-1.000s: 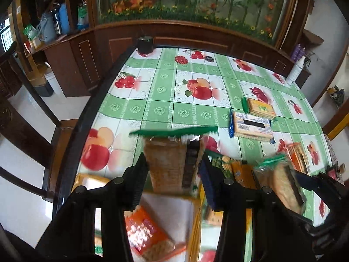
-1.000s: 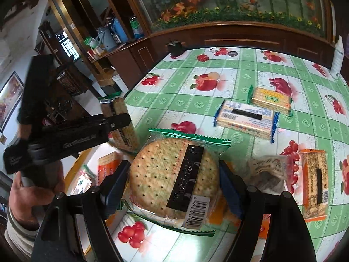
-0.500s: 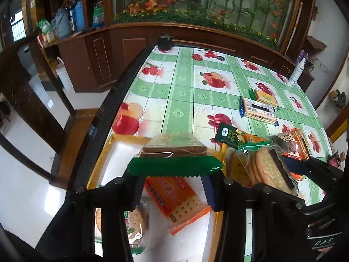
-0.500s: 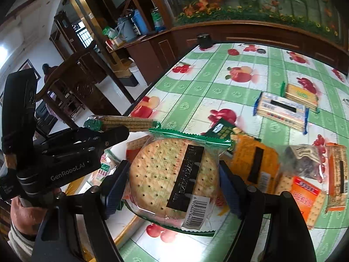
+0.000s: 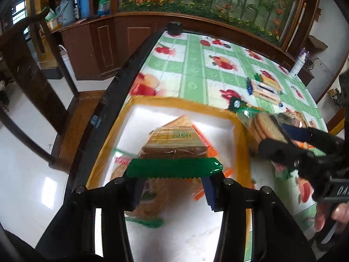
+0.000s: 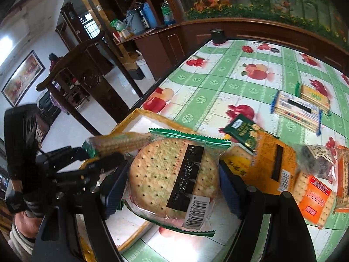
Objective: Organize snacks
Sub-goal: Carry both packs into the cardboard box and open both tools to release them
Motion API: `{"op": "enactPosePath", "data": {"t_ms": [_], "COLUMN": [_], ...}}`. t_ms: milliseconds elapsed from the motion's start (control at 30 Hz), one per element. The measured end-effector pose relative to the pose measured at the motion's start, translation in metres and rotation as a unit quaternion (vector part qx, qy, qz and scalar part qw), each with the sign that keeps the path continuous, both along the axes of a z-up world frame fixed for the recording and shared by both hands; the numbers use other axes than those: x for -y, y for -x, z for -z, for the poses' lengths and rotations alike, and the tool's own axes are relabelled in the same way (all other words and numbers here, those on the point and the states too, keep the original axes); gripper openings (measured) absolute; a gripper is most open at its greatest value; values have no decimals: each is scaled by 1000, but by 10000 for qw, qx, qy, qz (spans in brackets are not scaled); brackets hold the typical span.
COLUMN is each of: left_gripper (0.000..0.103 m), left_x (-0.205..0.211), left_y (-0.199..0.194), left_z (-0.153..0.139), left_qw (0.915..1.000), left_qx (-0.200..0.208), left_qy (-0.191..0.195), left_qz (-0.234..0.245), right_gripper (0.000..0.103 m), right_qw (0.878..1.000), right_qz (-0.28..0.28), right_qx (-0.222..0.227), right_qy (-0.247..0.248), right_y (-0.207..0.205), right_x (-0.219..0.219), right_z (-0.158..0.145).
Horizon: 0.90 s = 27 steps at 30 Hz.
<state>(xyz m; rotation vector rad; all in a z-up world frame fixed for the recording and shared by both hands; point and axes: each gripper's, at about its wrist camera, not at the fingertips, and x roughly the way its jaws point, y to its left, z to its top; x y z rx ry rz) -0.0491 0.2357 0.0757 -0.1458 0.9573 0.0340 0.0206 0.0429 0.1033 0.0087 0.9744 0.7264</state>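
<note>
My left gripper (image 5: 172, 187) pinches a square cracker pack (image 5: 174, 140) at centre frame, now over the yellow-rimmed tray (image 5: 240, 135) instead of bare tablecloth. My right gripper (image 6: 172, 187), half open, clamps a round cracker pack (image 6: 174, 174) mid-frame; only barcode digits show, too small to read surely.

The square cracker pack (image 5: 176, 139) hides much of the tray (image 5: 218, 113), whose packets beneath blur together

Dark wood cabinets (image 5: 104, 43), white tiled floor (image 5: 26, 174)
</note>
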Motion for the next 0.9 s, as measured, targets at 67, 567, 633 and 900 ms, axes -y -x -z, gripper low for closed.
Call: {"op": "enactPosePath", "data": {"t_ms": [67, 567, 633, 900], "left_gripper": [48, 76, 82, 86], "left_x": [-3, -17, -19, -27], "left_y": [5, 36, 42, 52], "left_z": [4, 21, 18, 5], "left_qw": [9999, 9994, 9991, 9970], "left_qx": [22, -9, 101, 344], "left_qy": [-98, -163, -192, -226], "left_qz": [-59, -301, -356, -659], "right_gripper": [79, 79, 79, 80], "right_qw": [10000, 9975, 9971, 9977], "right_qz": [-79, -362, -376, -266], "right_qx": [-4, -84, -158, -456], "right_qy": [49, 593, 637, 428], "right_y": [1, -7, -6, -4], "right_x": [-11, -79, -83, -69], "right_z": [3, 35, 41, 37]}}
